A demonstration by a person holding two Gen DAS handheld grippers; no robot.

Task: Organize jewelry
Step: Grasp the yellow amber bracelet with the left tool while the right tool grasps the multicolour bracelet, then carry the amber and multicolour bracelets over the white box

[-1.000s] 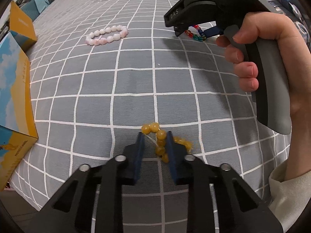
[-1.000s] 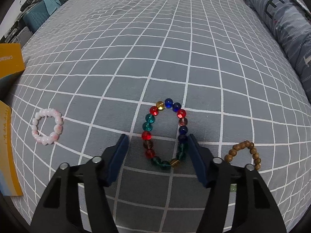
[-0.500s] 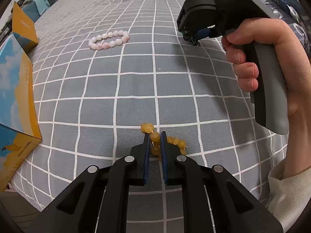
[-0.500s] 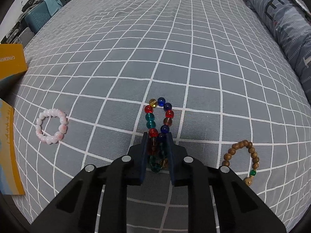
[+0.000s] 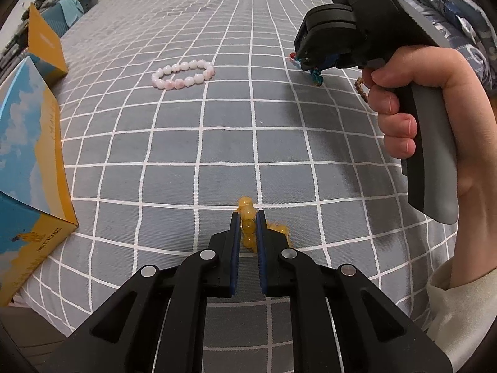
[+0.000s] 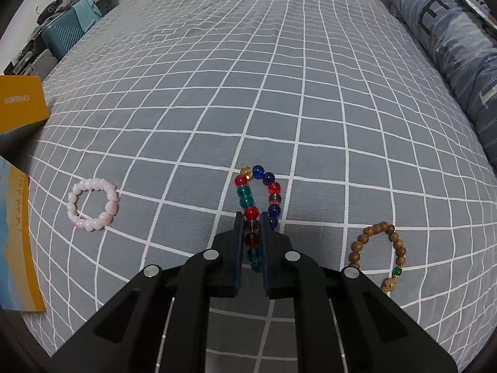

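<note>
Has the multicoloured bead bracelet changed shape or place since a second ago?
Yes. The multicoloured bead bracelet was a round loop; now it is pinched narrow between the right tool's fingers, its sides drawn inward, while the pink bracelet nearby keeps its round shape.

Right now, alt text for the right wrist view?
The right tool is shut on one side of a multicolored glass bead bracelet lying on a gray grid-patterned bedspread. A pink bead bracelet lies to its left, a wooden bead bracelet to its right.
</note>
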